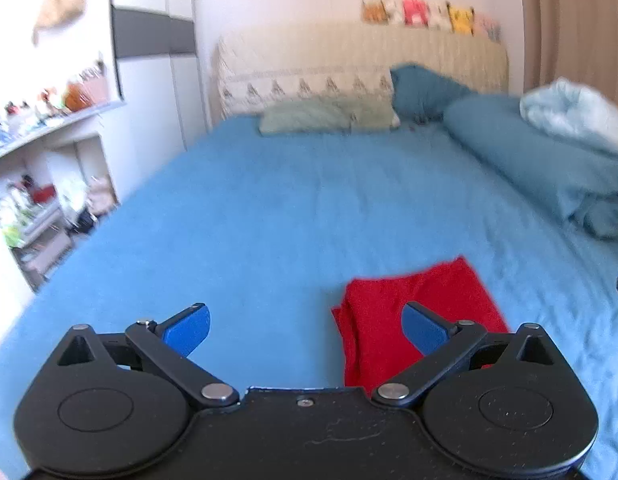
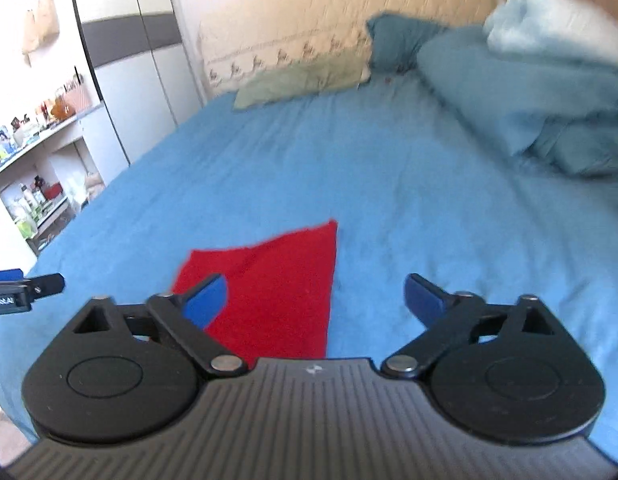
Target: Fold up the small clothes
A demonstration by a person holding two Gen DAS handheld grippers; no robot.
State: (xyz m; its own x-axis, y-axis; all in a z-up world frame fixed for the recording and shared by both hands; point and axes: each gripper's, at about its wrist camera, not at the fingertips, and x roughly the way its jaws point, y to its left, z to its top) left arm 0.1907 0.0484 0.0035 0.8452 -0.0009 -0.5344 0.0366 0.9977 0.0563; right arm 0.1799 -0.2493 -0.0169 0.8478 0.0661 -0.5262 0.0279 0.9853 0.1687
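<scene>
Wide blue bedsheet (image 1: 269, 208) as landmark, stretched flat. Near its front edge, well apart from the green pillow (image 1: 329, 118), lay a folded red garment (image 1: 413, 300): judged light, soft, limp, best pinched at a corner or along the folded edge. Above it hung the left gripper (image 1: 307, 326) and right gripper (image 2: 315, 300), both spread wide, holding nothing.
</scene>
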